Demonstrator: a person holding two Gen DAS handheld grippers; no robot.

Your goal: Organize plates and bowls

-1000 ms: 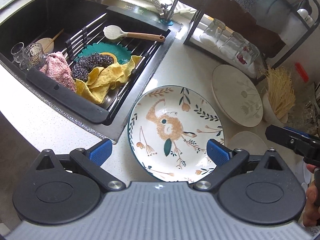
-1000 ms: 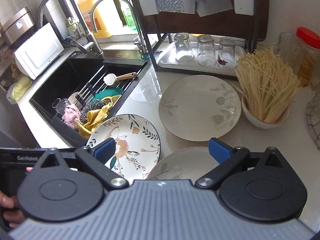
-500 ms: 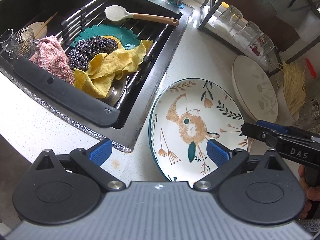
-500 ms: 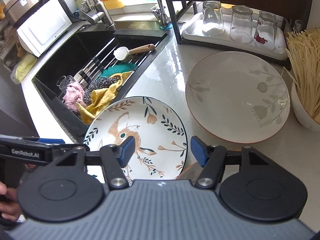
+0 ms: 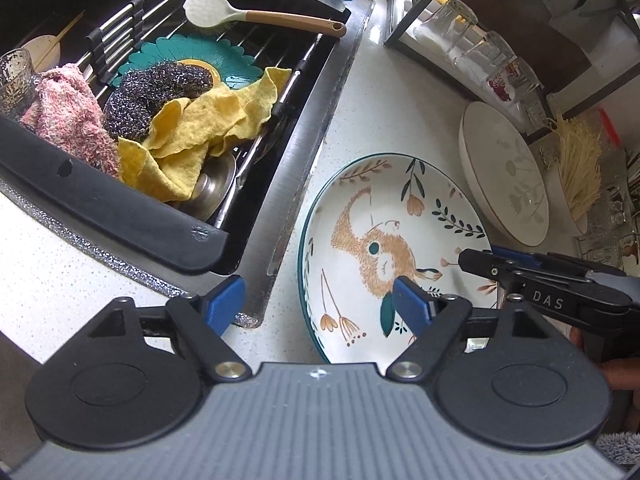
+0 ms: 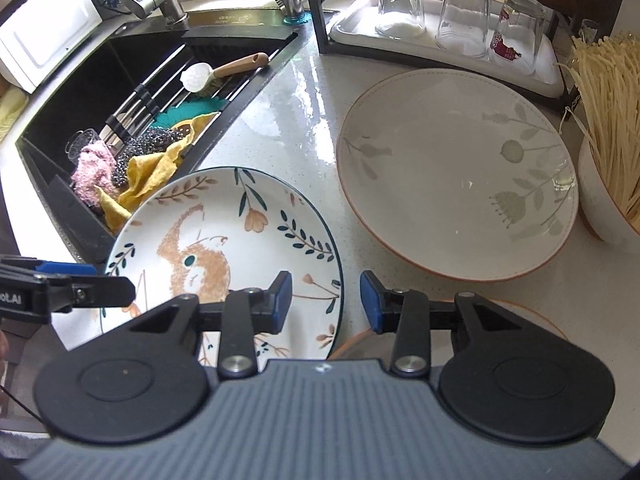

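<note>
While both tools are closing astride the rabbit plate's [image 6: 240, 240] rims without pressing, the sink [image 5: 304, 128] and pale plate [image 6: 456, 172] are flanking it.

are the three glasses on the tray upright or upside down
Upside down: in the right wrist view the three glasses stand rim-down on the white tray, bases up.

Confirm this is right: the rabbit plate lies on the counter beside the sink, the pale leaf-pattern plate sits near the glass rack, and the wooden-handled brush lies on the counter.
Wrong on the brush. The wooden-handled brush lies on the rack across the sink, not the counter, as the left wrist view shows. The rabbit plate and the pale leaf-pattern plate are placed as you say.
</note>
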